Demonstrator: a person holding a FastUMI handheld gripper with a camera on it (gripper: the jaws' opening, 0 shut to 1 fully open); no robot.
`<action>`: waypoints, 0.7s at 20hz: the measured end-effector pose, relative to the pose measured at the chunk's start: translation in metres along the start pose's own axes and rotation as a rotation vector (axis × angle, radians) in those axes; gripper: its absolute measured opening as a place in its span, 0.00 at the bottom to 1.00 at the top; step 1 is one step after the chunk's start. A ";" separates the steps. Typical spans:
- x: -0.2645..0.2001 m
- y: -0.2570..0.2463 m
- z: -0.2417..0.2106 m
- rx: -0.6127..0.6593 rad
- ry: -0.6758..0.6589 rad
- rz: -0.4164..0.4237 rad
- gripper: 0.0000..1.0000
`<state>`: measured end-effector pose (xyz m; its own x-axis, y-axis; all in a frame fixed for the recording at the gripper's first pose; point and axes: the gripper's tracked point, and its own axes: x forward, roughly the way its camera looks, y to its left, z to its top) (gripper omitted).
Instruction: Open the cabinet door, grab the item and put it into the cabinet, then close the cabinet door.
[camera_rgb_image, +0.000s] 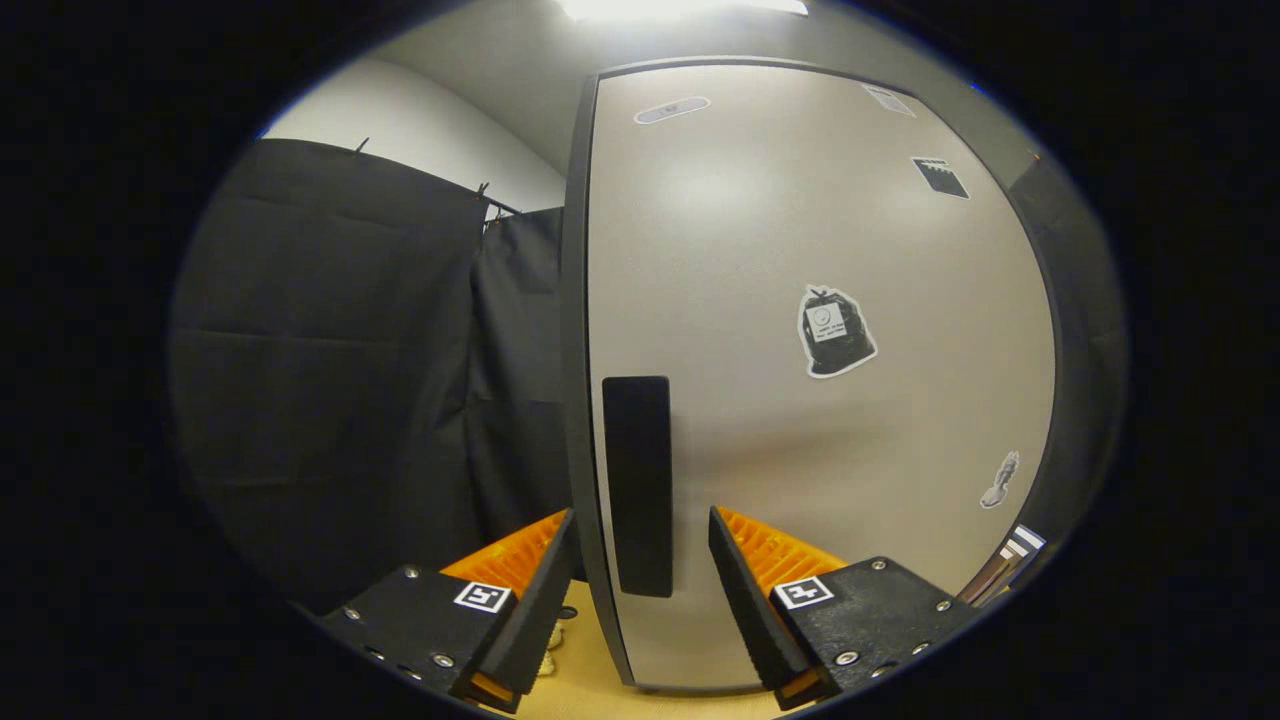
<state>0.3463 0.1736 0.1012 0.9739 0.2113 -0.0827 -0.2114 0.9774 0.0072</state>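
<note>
A pale grey cabinet door (800, 300) stands upright straight ahead and looks shut. A tall black handle (637, 485) runs down its left side, close to the dark edge. My gripper (640, 520) is open, its two fingertips on either side of the handle's lower half; the left finger (545, 570) is past the door's left edge, the right finger (740, 575) in front of the door face. Whether they touch the handle I cannot tell. Several stickers dot the door, one a dark bag shape (835, 330).
Black cloth (350, 350) hangs as the booth wall to the left of the cabinet. A light wooden surface (590, 670) lies under the fingers at the cabinet's foot. A small striped object (1015, 550) shows at the door's lower right.
</note>
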 end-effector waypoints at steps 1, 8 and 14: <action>0.005 0.000 -0.003 -0.004 0.020 -0.004 0.77; 0.014 0.000 -0.011 -0.028 0.068 -0.007 0.27; 0.002 0.000 -0.012 -0.027 0.084 0.060 0.22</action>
<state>0.3477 0.1740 0.0893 0.9493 0.2671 -0.1659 -0.2728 0.9620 -0.0122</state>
